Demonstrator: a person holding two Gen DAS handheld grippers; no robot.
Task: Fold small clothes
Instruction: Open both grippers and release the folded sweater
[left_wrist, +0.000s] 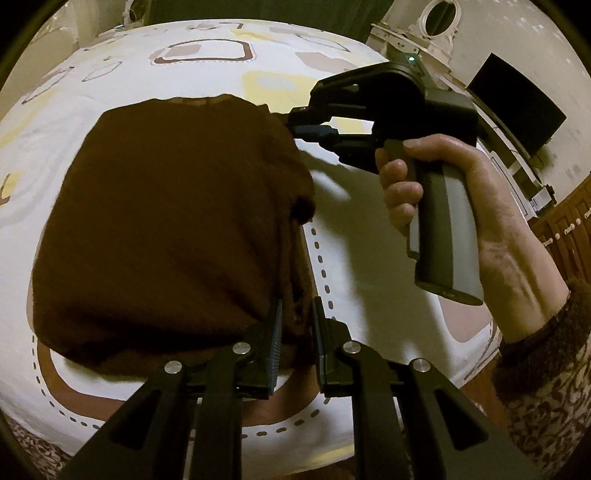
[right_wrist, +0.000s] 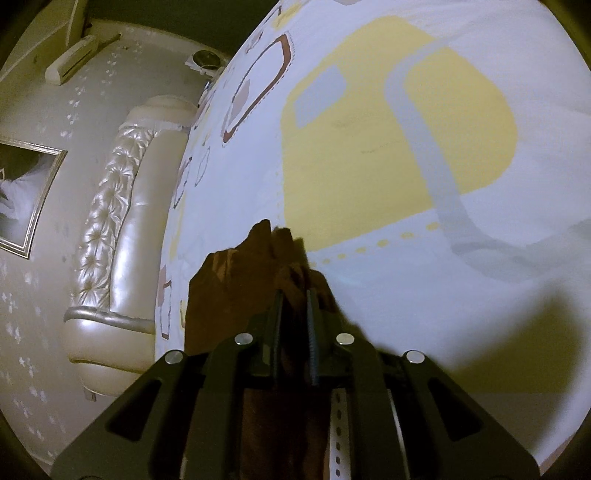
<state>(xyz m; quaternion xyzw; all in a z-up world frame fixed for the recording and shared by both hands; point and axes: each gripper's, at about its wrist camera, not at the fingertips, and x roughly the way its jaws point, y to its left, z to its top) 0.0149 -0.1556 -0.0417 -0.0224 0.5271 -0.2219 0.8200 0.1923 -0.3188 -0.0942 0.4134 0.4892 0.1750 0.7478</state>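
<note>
A dark brown knit garment (left_wrist: 166, 229) lies folded over on the patterned white bedsheet (left_wrist: 369, 280). My left gripper (left_wrist: 297, 314) is shut on the garment's near right edge. My right gripper (left_wrist: 314, 131), held in a hand, is shut on the garment's far right corner. In the right wrist view the right gripper (right_wrist: 295, 295) pinches a bunch of the brown cloth (right_wrist: 240, 280) between its pads, above the sheet (right_wrist: 388, 147).
A tufted cream headboard (right_wrist: 122, 229) borders the bed. A dark monitor (left_wrist: 517, 107) and wooden cabinets (left_wrist: 569, 225) stand to the right. A framed picture (right_wrist: 26, 195) hangs on the wall.
</note>
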